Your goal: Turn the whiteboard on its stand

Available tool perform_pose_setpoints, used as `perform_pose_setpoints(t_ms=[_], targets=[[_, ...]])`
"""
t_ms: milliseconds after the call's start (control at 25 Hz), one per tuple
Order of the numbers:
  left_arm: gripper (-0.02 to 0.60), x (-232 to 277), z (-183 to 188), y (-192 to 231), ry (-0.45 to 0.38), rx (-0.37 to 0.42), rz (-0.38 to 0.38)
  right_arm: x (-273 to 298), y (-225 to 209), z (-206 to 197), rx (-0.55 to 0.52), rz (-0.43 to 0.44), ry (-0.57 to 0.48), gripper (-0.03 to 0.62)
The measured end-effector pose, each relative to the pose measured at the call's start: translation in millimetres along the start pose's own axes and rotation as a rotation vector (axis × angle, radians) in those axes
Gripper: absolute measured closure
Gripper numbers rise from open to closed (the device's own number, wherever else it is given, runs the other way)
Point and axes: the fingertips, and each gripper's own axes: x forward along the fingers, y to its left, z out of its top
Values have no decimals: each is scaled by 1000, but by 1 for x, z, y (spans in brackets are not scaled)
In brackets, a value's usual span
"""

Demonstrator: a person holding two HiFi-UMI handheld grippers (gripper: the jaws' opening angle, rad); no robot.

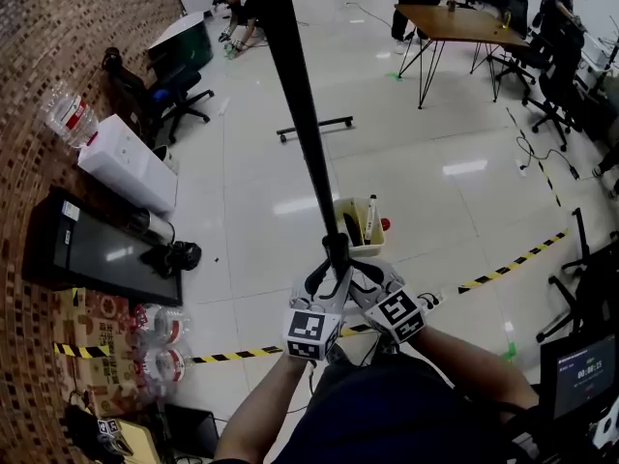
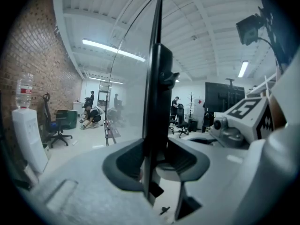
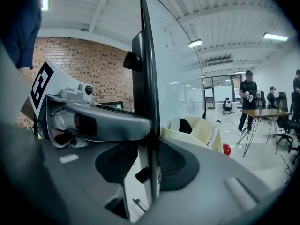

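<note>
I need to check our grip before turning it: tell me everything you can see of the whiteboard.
The whiteboard stands upright, seen edge-on: a dark frame around a pale glossy panel with faint scribbles. A cream tray holding a marker hangs on one face. The left gripper and right gripper both clamp its near edge.

No words or numbers can be read. Faint marks on the whiteboard (image 3: 174,55) and writing on a small screen (image 1: 580,375) are too blurry.

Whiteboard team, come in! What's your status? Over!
Left hand-held gripper, right hand-held gripper: both clamped on whiteboard edge. Upright, edge-on. Marker tray on its right side; water cooler off left.
</note>
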Motion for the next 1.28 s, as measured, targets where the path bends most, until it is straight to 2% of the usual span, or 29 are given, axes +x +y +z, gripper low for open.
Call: perform_pose_setpoints(t_ms=[280,680,920,1120,1280], targets=[[423,-10,7,-7,16,6,-32,-7,7,1,-25,-21,23,461],[420,-23,-3,-17,12,26,55,-21,23,-1,-9,45,-16,464],[420,-39,-8,-28,2,25,66,-34,38,-5,-5,75,-13,467],[420,-46,-17,-38,14,33,38,-46,43,-13,12,11,0,462],[423,-50,-11,-48,25,2,-17,-52,45,-17,10,-54,30,459]])
